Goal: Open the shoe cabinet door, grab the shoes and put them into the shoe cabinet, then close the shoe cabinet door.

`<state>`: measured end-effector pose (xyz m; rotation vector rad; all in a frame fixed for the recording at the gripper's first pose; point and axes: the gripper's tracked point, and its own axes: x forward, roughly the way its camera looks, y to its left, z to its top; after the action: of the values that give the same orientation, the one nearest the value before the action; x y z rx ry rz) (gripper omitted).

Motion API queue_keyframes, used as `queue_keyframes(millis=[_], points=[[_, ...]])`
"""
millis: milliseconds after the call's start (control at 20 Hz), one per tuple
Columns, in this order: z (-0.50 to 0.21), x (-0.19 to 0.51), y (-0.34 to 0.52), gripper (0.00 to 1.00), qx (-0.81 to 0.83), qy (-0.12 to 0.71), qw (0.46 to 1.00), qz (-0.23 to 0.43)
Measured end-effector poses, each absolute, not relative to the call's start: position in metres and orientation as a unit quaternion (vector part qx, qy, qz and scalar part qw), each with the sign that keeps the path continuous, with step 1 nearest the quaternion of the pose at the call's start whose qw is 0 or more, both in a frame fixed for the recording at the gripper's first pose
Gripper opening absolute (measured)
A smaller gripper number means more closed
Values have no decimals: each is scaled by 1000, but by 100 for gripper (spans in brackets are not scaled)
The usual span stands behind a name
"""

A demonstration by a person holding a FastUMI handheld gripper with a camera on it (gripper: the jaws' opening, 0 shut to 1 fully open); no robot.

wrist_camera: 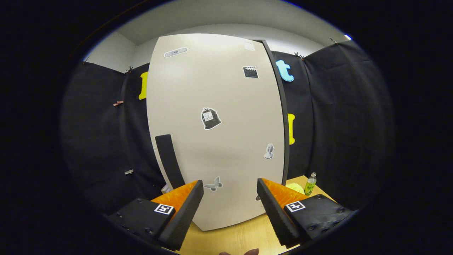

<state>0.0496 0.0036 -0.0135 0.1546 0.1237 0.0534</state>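
The gripper [230,209] is facing the door [216,134] with fingers spread and holding nothing. The door is standing shut dead ahead at twelve o'clock: a tall, smooth, pale panel with stickers. Its dark handle [170,161], long axis upright, is lying at ten o'clock, beyond the left finger.

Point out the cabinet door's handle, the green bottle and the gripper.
door handle [170,161]: gripper view, middle of the dark vertical strip near the shoe cabinet door's [226,141] left edge.
green bottle [310,185]: gripper view, its body, on the table right of the cabinet.
gripper [230,209]: gripper view, midway between its open fingertips.
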Motion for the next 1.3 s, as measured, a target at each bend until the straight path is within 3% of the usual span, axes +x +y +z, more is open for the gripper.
queue_keyframes(millis=[1300], points=[[-14,45,-1,98,63,45,996,44]])
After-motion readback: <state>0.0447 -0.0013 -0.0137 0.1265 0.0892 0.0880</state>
